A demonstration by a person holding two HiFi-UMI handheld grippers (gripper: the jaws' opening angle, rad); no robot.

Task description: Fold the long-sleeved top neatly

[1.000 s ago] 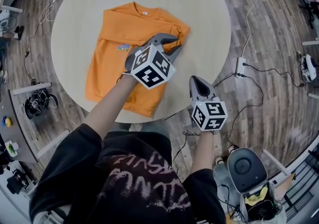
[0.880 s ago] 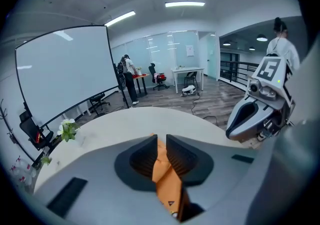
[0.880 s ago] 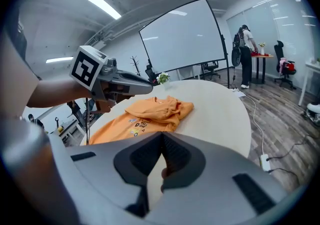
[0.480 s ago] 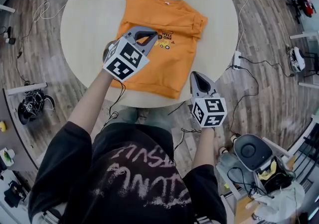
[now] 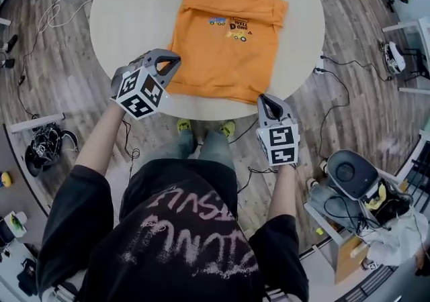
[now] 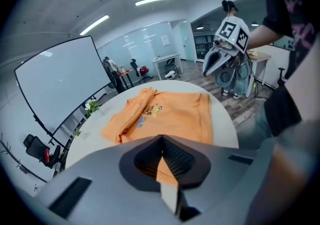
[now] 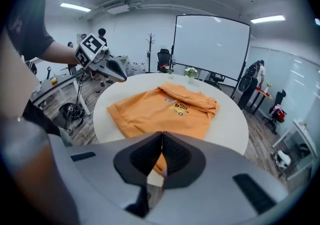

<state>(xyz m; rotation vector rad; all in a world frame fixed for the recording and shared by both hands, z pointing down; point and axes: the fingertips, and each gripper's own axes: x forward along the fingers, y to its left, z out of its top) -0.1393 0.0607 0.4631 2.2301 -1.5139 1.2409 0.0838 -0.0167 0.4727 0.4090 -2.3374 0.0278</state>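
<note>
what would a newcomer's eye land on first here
The bright orange top stands out most, lying flat with its print facing up on the round pale table. At the table's near edge, the left gripper and the right gripper hang shut and empty.

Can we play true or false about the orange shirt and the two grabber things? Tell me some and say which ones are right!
1. The orange top lies on the round table. True.
2. The left gripper is pinching the top. False: its jaws are shut on nothing, and it is held off the cloth near the table's edge.
3. The top's picture print faces up. True.
4. The right gripper is wide open. False: its jaws are shut and empty, by the table's near edge.
</note>
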